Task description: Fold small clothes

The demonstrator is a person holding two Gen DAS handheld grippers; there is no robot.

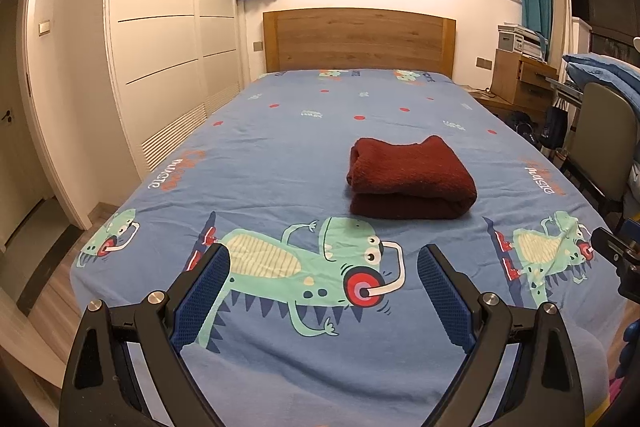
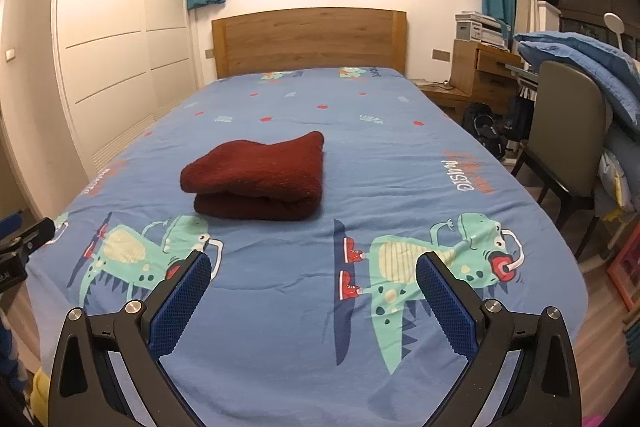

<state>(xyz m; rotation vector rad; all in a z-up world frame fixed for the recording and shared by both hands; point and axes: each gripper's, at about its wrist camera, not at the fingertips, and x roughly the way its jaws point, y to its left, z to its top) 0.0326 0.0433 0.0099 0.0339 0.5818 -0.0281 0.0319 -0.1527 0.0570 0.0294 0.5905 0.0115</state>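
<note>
A dark red knitted garment (image 1: pixel 412 183), folded into a thick bundle, lies on the blue dinosaur-print bed sheet (image 1: pixel 280 147) near the middle of the bed, well ahead of the left claw (image 1: pixel 323 283) and right claw (image 2: pixel 314 287), both spread wide and empty.

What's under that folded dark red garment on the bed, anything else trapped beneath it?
The folded dark red knit garment lies directly on the blue dinosaur-print bedsheet. Nothing pokes out along its visible edges. The sheet beneath and its far side are covered, so unseen.
</note>
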